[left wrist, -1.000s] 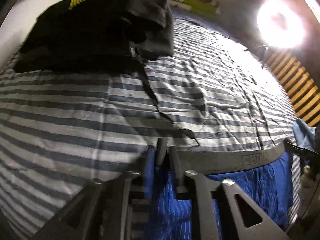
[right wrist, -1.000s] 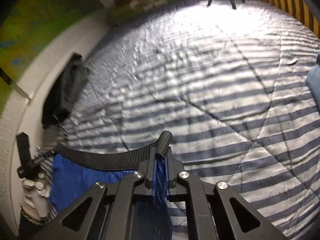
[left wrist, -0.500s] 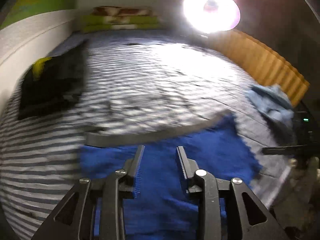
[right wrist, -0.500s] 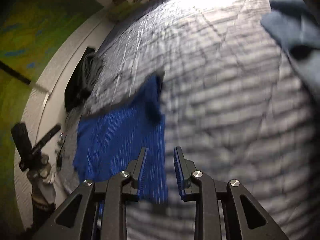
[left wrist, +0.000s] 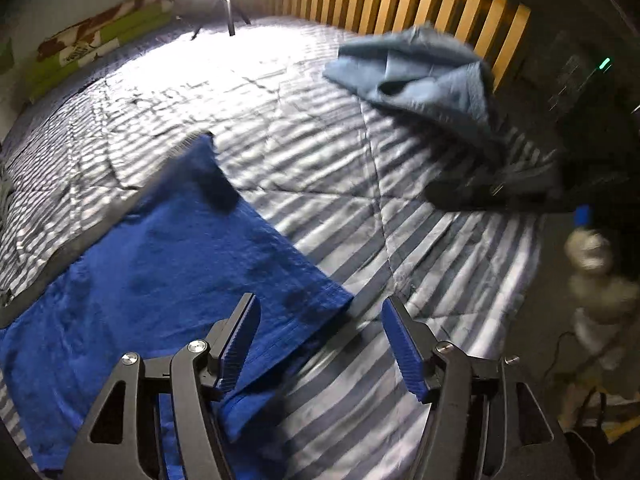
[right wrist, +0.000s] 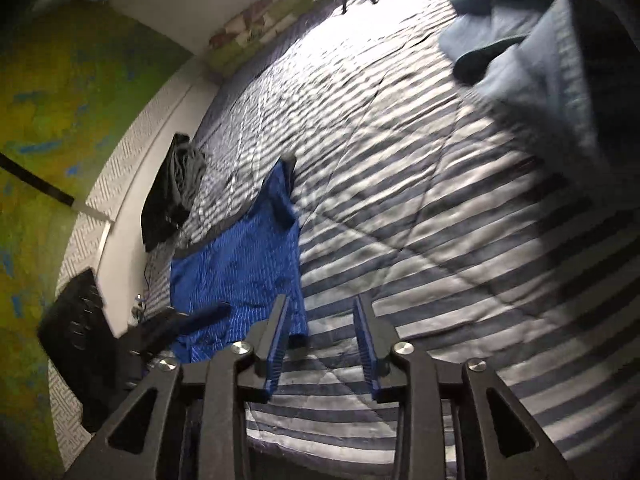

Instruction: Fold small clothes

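While the blue pinstriped cotton boxer shorts with a dark grey waistband [left wrist: 168, 264] lie spread flat on the grey-and-white striped quilted bedspread [left wrist: 320, 152], neither claw has hold of them. The left claw [left wrist: 320, 344] stands wide, its blue ribbed pads apart above the near corner of the shorts, gripping nothing. The right claw [right wrist: 322, 344] is also parted, somewhat narrower, hovering just beside the shorts' edge over bare bedspread.

As for progress, I judge the shorts laid out and smoothed but not yet folded: they show as a single flat layer, with the waistband running along the far-left edge and one leg hem nearest the claws. The folds themselves are left to do. A crumpled light-blue fabric garment [left wrist: 424, 76] sits well apart near the wooden slatted headboard [left wrist: 400, 0] and looks unfolded, so it probably waits its turn. A dark black-and-grey bundle of clothing [right wrist: 172, 196] rests at the bedspread's edge by the wall, in the right wrist view; whether it is a finished fold I cannot tell.

No writing is legible. Any lettering on the waistband is too blurred to read, and the green-and-brown patterned cushion [left wrist: 100, 48] by the wall shows marks that cannot be made out.
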Demonstrator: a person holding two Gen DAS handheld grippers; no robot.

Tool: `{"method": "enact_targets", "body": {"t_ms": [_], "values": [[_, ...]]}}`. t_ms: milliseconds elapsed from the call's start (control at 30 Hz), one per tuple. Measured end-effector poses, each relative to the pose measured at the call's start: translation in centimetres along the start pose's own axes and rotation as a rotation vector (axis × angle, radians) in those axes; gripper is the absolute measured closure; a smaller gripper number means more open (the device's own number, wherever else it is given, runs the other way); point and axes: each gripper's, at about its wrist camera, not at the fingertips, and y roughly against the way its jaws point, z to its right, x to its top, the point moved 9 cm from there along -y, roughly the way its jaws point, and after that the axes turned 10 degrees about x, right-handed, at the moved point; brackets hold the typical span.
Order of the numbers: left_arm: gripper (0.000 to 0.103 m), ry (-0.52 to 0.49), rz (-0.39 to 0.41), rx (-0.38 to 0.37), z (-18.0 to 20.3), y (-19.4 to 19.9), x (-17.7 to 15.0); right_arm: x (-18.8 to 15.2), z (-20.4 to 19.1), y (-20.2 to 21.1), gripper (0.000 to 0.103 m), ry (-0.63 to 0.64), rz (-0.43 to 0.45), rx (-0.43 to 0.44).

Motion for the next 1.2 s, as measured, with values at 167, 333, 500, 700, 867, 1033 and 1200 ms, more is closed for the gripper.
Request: {"method": "enact_targets", "body": {"t_ms": [167,333,500,700,867,1033,1200], "values": [[0.036,0.017,-0.052,0.084,0.1,-2.8,0.0,0.9,0.8,0.5,0.072,-0.030,0.026,0.030],[0.074,0.077,-0.086,0.063,-1.4,-3.5,-0.1,1.9,1.0,-0.1,0.072,-0.026,0.022,0.040],[0.098,0.111,-0.067,0.025,-2.4,-1.4,-0.1,3.1,0.1,-1.5,0.072,-0.007,0.005,0.050],[0.099,0.279,-0.006,-0.105,-5.2,2.9,-0.2,5.2,-2.3,-5.4,0.063,-0.005,-0.031,0.087],[0.099,0.323,0.041,-0.147,-6.6,5.5,-0.2,7.0,-3.4,-10.5,0.062,-0.068,-0.077,0.087],[0.099,0.324,0.050,-0.155,-7.3,6.2,-0.6,8.8,-3.3,-14.0,0.062,-0.118,-0.096,0.042],[0.099,0.340,0.051,-0.186,-7.1,5.5,-0.6,9.4,-1.9,-15.4,0.083,-0.198,-0.084,0.017]]}}
